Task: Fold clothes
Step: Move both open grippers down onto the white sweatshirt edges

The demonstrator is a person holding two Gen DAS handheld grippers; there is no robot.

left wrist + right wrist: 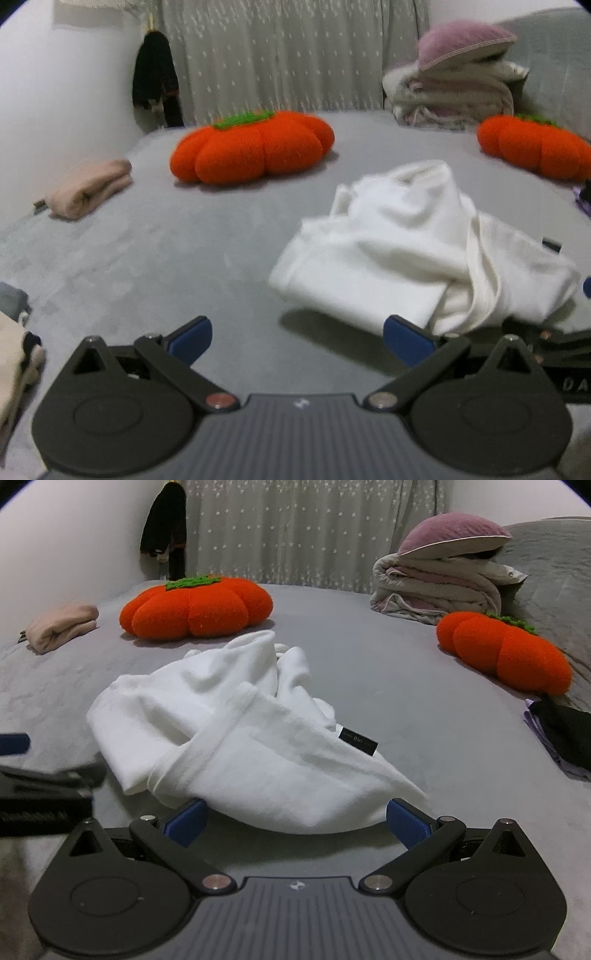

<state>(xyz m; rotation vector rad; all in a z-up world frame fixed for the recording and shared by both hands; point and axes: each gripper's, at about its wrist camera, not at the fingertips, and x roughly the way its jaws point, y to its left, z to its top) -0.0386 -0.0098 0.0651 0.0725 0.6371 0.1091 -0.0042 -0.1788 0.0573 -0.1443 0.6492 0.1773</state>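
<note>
A crumpled white garment (413, 251) (236, 734) lies in a heap on the grey bed (184, 251) (388, 686); a black tag (359, 741) sticks out at its right side. My left gripper (297, 341) is open, low over the sheet, just left of the garment's near edge. My right gripper (295, 821) is open too, and the garment's near hem hangs across the gap between its blue fingers (408, 827). The left gripper's finger (14, 743) shows at the left edge of the right wrist view.
Two orange pumpkin cushions (251, 147) (535, 144) sit further back. A folded pink garment (88, 186) lies at the far left, a stack of folded bedding with a purple pillow (454, 85) at the back right. Folded clothes (14, 369) sit near left; dark and lilac clothes (561, 734) at right.
</note>
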